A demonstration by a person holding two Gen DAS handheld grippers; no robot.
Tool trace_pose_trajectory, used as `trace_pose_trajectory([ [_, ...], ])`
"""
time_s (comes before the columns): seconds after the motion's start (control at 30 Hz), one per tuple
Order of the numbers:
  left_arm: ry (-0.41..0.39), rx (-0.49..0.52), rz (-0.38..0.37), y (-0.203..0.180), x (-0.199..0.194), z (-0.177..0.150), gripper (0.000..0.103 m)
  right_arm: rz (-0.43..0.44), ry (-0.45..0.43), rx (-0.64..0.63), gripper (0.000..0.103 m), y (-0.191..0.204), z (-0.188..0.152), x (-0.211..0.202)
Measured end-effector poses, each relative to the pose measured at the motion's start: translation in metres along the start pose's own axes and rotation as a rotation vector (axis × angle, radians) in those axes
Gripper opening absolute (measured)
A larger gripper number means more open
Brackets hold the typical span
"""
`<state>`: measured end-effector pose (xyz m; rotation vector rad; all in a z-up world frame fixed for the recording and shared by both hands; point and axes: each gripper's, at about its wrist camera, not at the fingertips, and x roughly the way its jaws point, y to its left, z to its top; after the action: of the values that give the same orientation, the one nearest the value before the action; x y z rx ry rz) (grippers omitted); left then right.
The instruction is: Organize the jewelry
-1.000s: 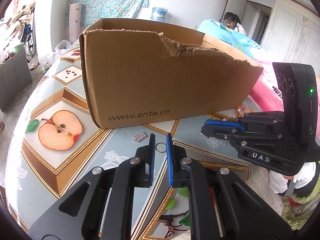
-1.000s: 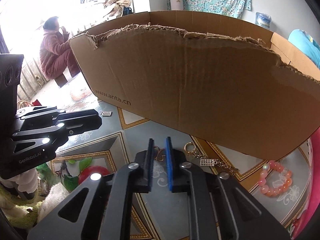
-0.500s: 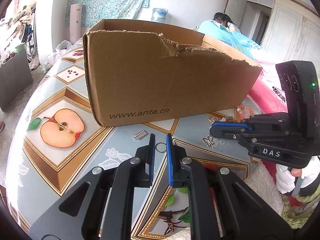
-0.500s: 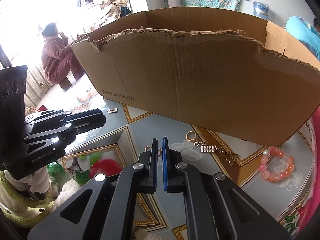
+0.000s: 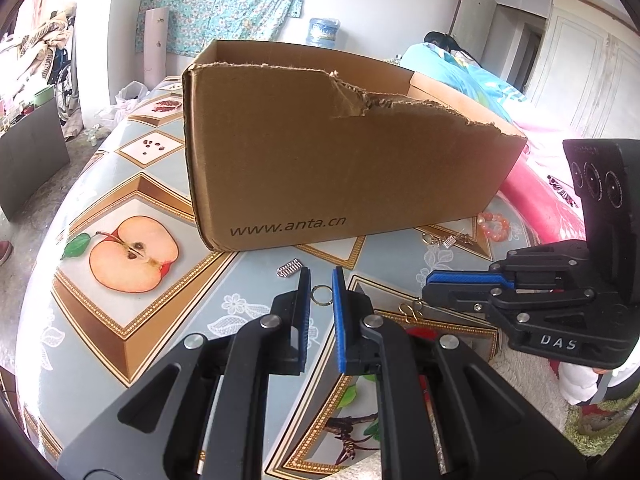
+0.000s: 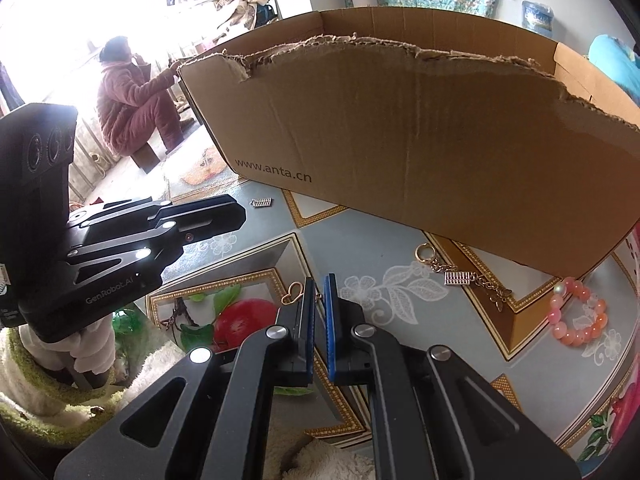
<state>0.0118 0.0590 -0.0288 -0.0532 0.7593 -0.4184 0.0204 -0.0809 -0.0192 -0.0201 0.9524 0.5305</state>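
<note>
Left wrist view, left to right:
- Table (image 5: 120,184) is covered in a fruit-print cloth. A torn-edged box (image 5: 340,168) is set on it, open at the top.
- Silver charm (image 5: 289,270) is seen flat on the cloth, near the box's front corner and just left of the left fingertips.
- Left gripper (image 5: 320,276) is held over the cloth, pointed down. The jaws are parted by a narrow gap and nothing is gripped.
- Ring (image 5: 322,294) is seen through that gap, lying on the cloth just past the tips. No contact with the pads is seen.
- Gold charm (image 5: 412,311) is found at the tip of the right gripper (image 5: 428,284), which is seen side-on from the right.
- Chain (image 5: 444,240) and bracelet (image 5: 494,226) are laid by the box's right end, near each other.

Right wrist view, left to right:
- Left gripper (image 6: 240,214) is seen side-on at the left, with the silver charm (image 6: 261,202) just beyond its tip.
- Gold charm (image 6: 292,293) sticks out to the left of the right fingertips, and a small gold bit shows in the slit.
- Right gripper (image 6: 319,282) is all but closed, and the gold charm looks pinched between the pads. Whether it is off the cloth cannot be told.
- Chain (image 6: 460,276) is stretched out in front of the box (image 6: 420,140), with the bracelet (image 6: 576,316) beside its right end.
</note>
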Motion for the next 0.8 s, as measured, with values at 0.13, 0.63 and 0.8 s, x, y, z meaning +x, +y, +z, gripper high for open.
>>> trace_pose_trajectory([
  [0.13,-0.003,-0.006,0.000,0.002,-0.001,-0.001,0.010,0.008,0.013,-0.061,0.028,0.006,-0.001,-0.001],
  [0.63,-0.003,-0.012,0.001,0.001,0.000,-0.002,0.010,-0.062,0.011,-0.140,0.022,0.029,-0.003,0.007],
  [0.8,-0.006,-0.014,0.000,0.002,0.000,-0.003,0.010,-0.056,0.010,-0.126,0.013,0.025,-0.002,0.007],
])
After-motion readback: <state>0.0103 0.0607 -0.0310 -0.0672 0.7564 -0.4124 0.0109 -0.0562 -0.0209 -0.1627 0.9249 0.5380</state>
